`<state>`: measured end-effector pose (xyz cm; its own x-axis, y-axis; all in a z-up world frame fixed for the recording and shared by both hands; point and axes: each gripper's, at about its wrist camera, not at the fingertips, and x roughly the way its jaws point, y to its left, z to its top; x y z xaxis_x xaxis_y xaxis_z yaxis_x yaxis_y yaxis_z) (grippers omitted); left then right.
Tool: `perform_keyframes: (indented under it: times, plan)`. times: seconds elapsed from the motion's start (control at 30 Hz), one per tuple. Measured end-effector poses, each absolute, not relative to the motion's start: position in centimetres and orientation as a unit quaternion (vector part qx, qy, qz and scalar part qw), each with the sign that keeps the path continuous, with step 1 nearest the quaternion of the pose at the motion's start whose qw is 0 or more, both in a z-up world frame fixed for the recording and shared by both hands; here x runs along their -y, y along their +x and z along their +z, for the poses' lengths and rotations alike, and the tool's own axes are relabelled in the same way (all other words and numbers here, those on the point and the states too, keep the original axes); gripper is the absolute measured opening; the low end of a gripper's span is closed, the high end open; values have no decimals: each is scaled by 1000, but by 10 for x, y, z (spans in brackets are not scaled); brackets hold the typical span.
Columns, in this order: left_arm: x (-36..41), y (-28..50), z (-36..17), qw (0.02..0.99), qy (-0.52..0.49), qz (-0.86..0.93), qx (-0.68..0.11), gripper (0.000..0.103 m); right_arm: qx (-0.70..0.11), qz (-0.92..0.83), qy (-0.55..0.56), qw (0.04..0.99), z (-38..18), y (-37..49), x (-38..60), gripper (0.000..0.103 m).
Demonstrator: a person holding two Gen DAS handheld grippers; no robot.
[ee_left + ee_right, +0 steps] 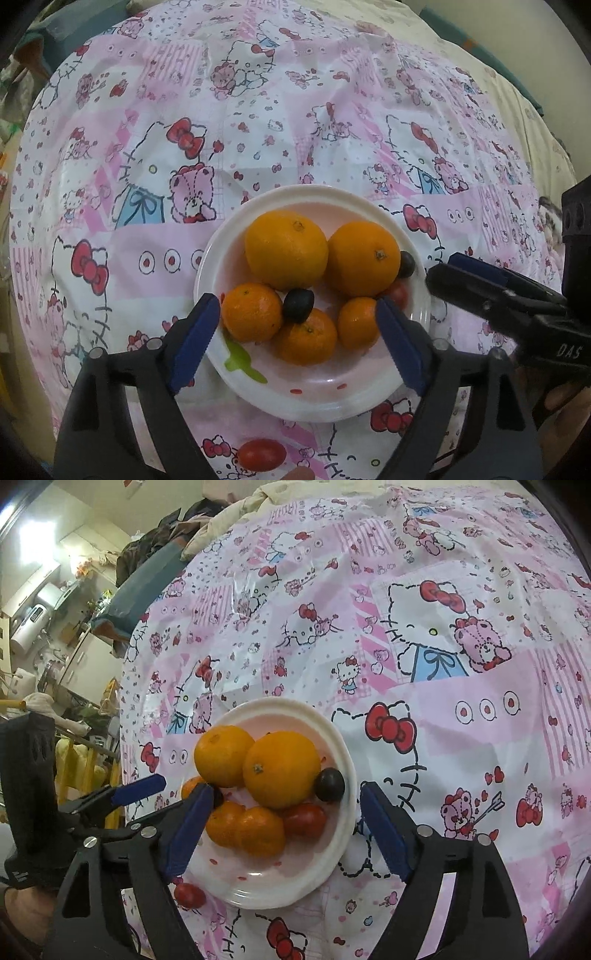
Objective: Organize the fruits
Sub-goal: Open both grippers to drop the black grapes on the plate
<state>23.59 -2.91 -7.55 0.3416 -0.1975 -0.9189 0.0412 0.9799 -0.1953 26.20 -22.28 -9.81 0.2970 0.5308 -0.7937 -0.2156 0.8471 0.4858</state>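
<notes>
Left wrist view: one tomato lies off the plate, and both grippers stand wide open, holding nothing.
Your left gripper (297, 345) straddles the plate (321, 402); the loose tomato (261, 455) lies nearest you on the tablecloth (258, 129). Reaching back could nudge the rim, and it may roll. Beyond, oranges (286, 249) crowd the grapes (298, 305), near the right gripper (282, 829).

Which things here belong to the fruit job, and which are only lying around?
Job: white plate; two large oranges; three small mandarins; two dark plums; red tomato on plate; red tomato on cloth.
Lying about: patterned tablecloth; room clutter.
</notes>
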Motion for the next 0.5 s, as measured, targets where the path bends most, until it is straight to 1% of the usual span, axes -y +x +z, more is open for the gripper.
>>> perform_keyframes:
  times: [0.23, 0.5]
  plan:
    - [20, 221, -61, 826, -71, -67, -555, 84, -529, 218, 163, 804, -85, 255, 237, 84]
    - [9, 197, -37, 852, -51, -47, -519, 85, -511, 215, 170, 815, -64, 231, 248, 86]
